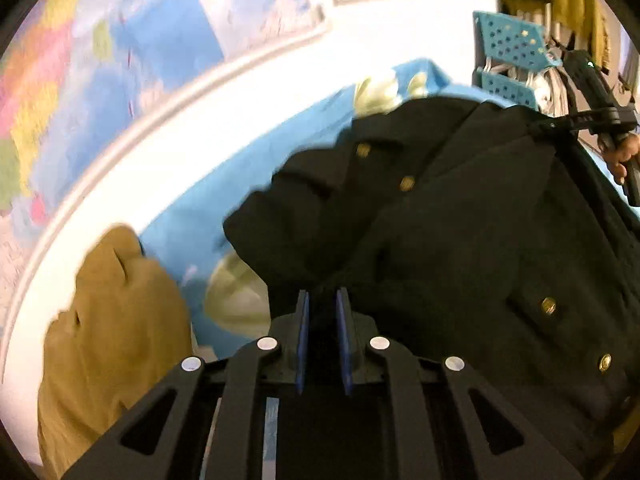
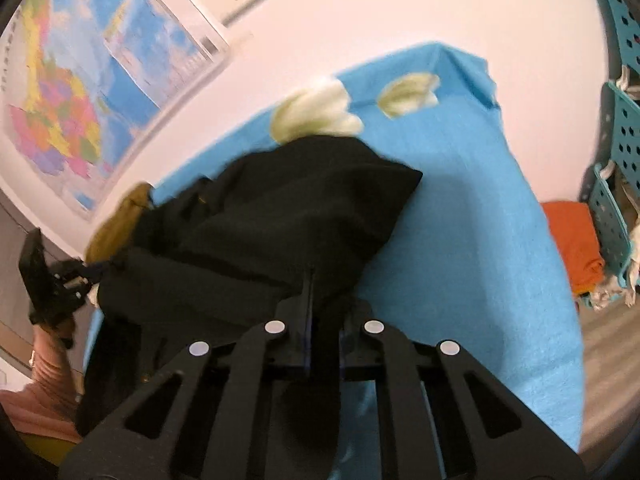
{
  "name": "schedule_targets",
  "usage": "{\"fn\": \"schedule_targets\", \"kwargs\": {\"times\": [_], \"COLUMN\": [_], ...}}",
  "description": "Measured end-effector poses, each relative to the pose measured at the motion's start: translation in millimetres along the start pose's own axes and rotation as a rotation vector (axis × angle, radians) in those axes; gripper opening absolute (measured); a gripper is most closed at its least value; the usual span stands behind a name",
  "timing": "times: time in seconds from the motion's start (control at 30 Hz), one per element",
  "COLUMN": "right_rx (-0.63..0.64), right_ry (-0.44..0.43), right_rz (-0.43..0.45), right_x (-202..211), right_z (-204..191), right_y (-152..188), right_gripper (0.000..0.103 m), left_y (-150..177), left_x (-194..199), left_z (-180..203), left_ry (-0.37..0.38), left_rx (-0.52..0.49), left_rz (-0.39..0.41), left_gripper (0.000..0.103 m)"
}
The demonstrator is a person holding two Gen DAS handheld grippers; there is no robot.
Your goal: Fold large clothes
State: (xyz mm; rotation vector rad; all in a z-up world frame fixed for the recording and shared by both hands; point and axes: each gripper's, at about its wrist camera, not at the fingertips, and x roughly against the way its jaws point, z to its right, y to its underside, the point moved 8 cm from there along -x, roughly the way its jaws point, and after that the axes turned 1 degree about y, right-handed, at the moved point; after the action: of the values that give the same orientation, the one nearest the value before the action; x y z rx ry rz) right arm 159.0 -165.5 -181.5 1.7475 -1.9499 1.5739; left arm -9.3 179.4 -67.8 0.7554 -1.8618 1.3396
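A large black coat [image 1: 460, 216] with gold buttons is held up over a blue flowered cloth [image 1: 188, 220] on the table. My left gripper [image 1: 322, 300] is shut on the coat's fabric at one edge. My right gripper [image 2: 320, 280] is shut on another part of the black coat [image 2: 288, 216], which hangs bunched in front of it. The right gripper also shows in the left wrist view [image 1: 548, 124], pinching the coat's far corner. The left gripper shows in the right wrist view [image 2: 84, 272] at the far left.
A tan garment [image 1: 116, 332] lies at the left of the table. Teal perforated baskets [image 2: 624, 128] and an orange cloth [image 2: 572, 240] stand to the right. A world map [image 2: 76, 92] hangs on the white wall behind the blue cloth [image 2: 480, 220].
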Motion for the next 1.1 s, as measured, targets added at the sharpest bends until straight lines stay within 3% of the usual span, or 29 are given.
{"fn": "schedule_targets", "kwargs": {"times": [0.07, 0.1, 0.13, 0.2, 0.27, 0.4, 0.53, 0.67, 0.8, 0.87, 0.93, 0.97, 1.0, 1.1], "right_rx": [-0.008, -0.015, -0.010, 0.064, 0.130, 0.260, 0.357, 0.452, 0.531, 0.566, 0.618, 0.639, 0.663, 0.738], "right_ry": [0.023, 0.024, 0.061, 0.120, 0.135, 0.086, -0.025, -0.189, -0.297, -0.364, -0.414, -0.439, -0.464, -0.560], "right_rz": [0.015, 0.022, 0.037, 0.102, 0.138, 0.124, 0.020, -0.062, -0.122, -0.164, -0.190, -0.208, -0.221, -0.258], "right_x": [0.4, 1.7, 6.5, 21.5, 27.7, 10.1, -33.4, -49.1, -53.0, -52.5, -50.2, -49.1, -47.4, -43.4], "right_z": [2.8, 1.2, -0.2, -14.0, -36.3, -85.3, -140.1, -199.5, -246.1, -268.1, -290.0, -299.6, -309.7, -351.2], "right_y": [1.3, 0.8, -1.0, -8.8, -16.0, -22.8, -6.0, 28.7, 63.7, 83.7, 103.8, 113.2, 123.0, 154.4], "right_gripper": [0.012, 0.015, 0.026, 0.038, 0.043, 0.051, 0.052, 0.052, 0.052, 0.054, 0.054, 0.054, 0.054, 0.054], "left_y": [4.5, 6.5, 8.4, 12.4, 15.6, 21.7, 36.8, 75.0, 114.1, 129.7, 140.5, 142.8, 142.9, 139.8], "left_x": [-5.6, -6.5, -6.2, -3.3, -3.6, -12.2, 7.6, 34.1, 50.7, 52.3, 52.2, 57.6, 63.5, 87.3], "left_z": [-5.4, -6.8, -7.8, -2.4, 0.4, -0.3, -6.9, 1.5, 28.4, 39.1, 40.7, 34.9, 25.7, -20.2], "left_ry": [0.027, 0.038, 0.053, 0.103, 0.104, 0.082, 0.068, 0.058, 0.076, 0.065, 0.055, 0.070, 0.055, 0.035], "left_rx": [0.050, 0.071, 0.089, 0.113, 0.113, 0.140, 0.179, 0.188, 0.159, 0.143, 0.153, 0.187, 0.218, 0.351], "left_rz": [-0.007, -0.001, 0.010, 0.037, 0.043, 0.018, 0.050, 0.042, 0.015, -0.007, -0.025, -0.011, 0.002, 0.063], "left_gripper": [0.037, 0.057, 0.063, 0.064, 0.067, 0.068, 0.074, 0.076, 0.076, 0.071, 0.039, 0.030, 0.006, 0.005]}}
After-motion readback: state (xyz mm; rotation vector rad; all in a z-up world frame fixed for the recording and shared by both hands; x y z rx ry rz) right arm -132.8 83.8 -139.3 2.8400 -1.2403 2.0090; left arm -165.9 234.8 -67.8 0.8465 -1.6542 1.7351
